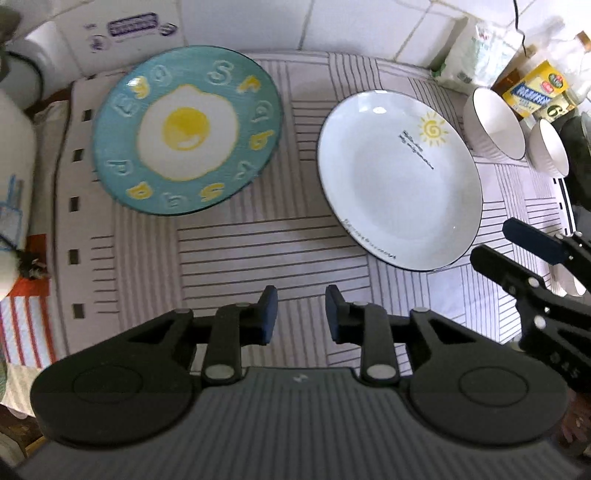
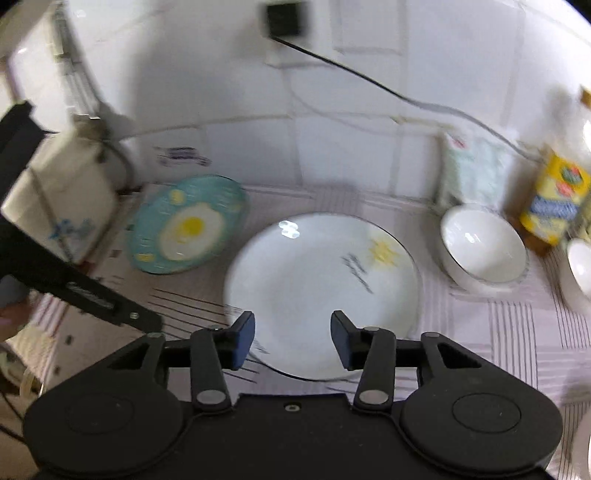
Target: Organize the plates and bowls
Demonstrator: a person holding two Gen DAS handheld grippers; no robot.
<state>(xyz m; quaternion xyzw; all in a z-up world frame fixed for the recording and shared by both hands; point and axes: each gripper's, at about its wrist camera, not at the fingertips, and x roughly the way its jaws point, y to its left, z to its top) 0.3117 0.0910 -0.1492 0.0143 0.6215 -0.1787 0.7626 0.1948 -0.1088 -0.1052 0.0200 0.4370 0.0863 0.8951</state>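
A striped cloth covers the counter, set against a white tiled wall. At the back right stand a pale packet and a bottle with a yellow label. A black plug sits high on the wall, its dark cable trailing right. A white container stands at left.

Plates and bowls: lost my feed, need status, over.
Left tongs and right tongs open, empty. Teal fried-egg plate and white sun-print plate flat on striped cloth, apart. Two white bowls beside. Nothing blocking.
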